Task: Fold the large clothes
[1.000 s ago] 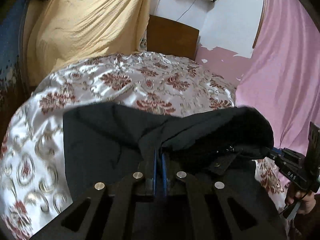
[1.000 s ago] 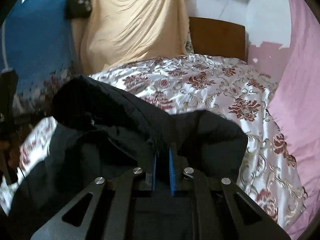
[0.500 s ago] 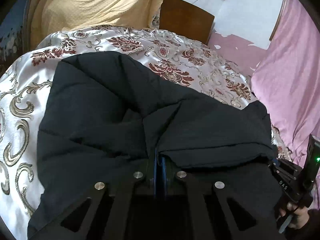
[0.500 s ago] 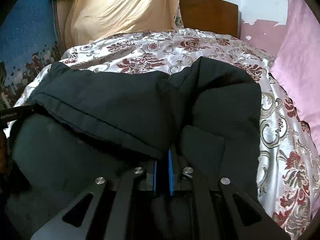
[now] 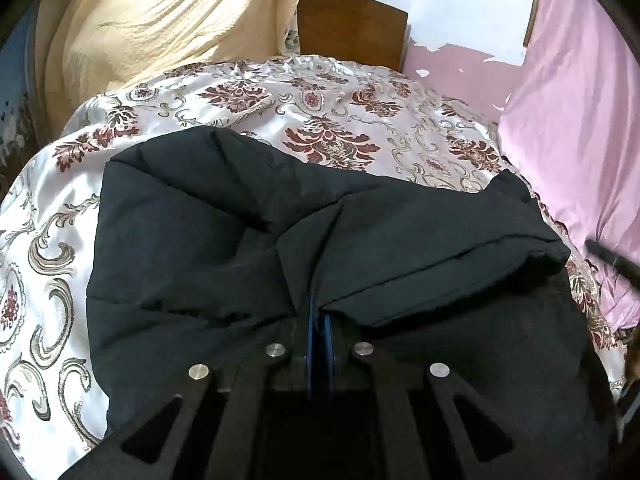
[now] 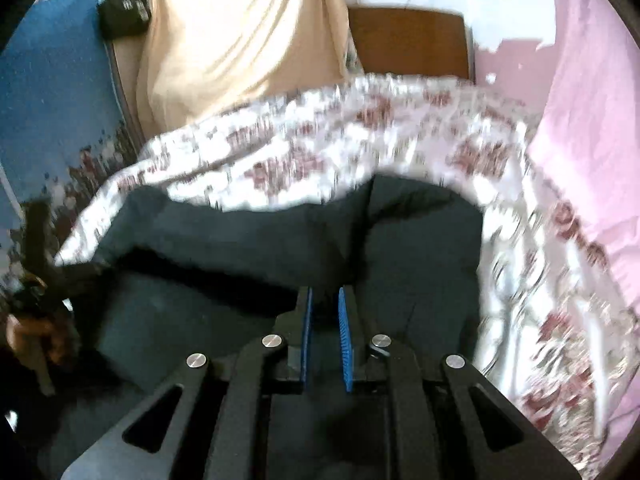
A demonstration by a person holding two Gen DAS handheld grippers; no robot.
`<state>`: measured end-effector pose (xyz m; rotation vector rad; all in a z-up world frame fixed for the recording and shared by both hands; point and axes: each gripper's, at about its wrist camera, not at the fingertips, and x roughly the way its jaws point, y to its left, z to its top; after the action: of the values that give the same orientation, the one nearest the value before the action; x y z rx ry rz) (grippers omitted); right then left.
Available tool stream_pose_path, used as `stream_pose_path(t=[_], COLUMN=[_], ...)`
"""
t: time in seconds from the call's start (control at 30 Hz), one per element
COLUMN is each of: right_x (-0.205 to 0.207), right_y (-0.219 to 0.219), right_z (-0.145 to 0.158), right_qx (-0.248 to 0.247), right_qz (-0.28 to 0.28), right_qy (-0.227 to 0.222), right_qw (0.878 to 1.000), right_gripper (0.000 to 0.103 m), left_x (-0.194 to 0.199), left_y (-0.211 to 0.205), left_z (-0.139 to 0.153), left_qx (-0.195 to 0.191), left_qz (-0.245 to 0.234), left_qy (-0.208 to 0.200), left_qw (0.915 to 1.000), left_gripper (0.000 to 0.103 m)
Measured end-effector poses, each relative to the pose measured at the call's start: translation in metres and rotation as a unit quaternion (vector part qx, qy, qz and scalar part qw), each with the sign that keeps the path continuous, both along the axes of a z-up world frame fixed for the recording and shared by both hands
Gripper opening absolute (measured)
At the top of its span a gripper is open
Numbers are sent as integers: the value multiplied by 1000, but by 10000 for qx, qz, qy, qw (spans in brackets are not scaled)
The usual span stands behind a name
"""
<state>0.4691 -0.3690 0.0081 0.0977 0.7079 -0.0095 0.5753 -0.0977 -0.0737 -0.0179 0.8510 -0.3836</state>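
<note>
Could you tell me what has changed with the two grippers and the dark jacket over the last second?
The right gripper has let go: its pads, pinched on the black jacket before, now stand apart, and its view is blurred by motion. The lifted fold has come down onto the floral bedspread. The left gripper stays shut on the jacket's edge.

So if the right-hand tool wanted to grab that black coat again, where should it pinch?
Probably the folded-over edge of the black coat just ahead of the right gripper, coming in low from the near side. That edge forms a raised lip over the lower layer. The left gripper already clamps it like that.
</note>
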Motion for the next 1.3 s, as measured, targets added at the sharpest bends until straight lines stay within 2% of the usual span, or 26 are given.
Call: stream_pose_path(t=[0.13, 0.23, 0.3, 0.33, 0.43, 0.5, 0.6, 0.67, 0.73, 0.77, 0.87, 0.97, 1.1, 1.2, 1.3], right_x=[39, 83, 98, 99, 86, 80, 81, 78, 74, 73, 80, 100, 128, 151, 166], right_y=[1, 14, 25, 31, 38, 40, 41, 36, 27, 22, 9, -5, -3, 5, 7], right_z=[19, -4, -28, -41, -56, -59, -54, -48, -45, -45, -50, -66, -83, -94, -102], right_qx=[427, 719, 597, 404, 170, 121, 18, 16, -45, -97, -323, 180, 69, -263, -395], right_qz=[42, 212, 291, 317, 377, 403, 504, 594, 695, 703, 566, 589, 589, 654, 596], right_qy=[-100, 350, 725, 810, 596, 527, 578, 604, 654, 698, 907, 1272, 1583, 1704, 1613], right_qw=[9990, 9966, 9952, 9954, 9974, 9977, 9971, 9964, 9954, 9950, 9937, 9900, 9856, 9829, 9843], right_gripper=[38, 38, 38, 38, 38, 38, 38, 38, 38, 38, 38, 38, 39, 39, 42], left_x=[1, 2, -4, -10, -17, -10, 13, 31, 47, 48, 52, 66, 91, 109, 120], left_y=[6, 15, 28, 35, 48, 44, 16, -7, -27, -30, -31, -37, -59, -68, -71], left_z=[1, 6, 15, 23, 45, 59, 61, 49, 24, 17, 5, -4, -16, -28, -38], left_qx=[-213, -442, -592, -710, -1066, -1206, -1273, -981, -456, -308, -10, 388, 1280, 1595, 1592], left_qz=[34, 45, 117, 128, 108, 121, -124, -323, -546, -572, -575, -535, -616, -636, -573], left_qy=[134, 365, 395, 261, -237, -487, -304, 78, 549, 604, 578, 652, 577, 507, 405], left_qw=[9997, 9983, 9974, 9970, 9940, 9914, 9913, 9946, 9960, 9961, 9967, 9957, 9882, 9838, 9847], left_gripper=[7, 10, 15, 15, 25, 36, 36, 36, 36, 37, 37, 36, 36, 36, 35])
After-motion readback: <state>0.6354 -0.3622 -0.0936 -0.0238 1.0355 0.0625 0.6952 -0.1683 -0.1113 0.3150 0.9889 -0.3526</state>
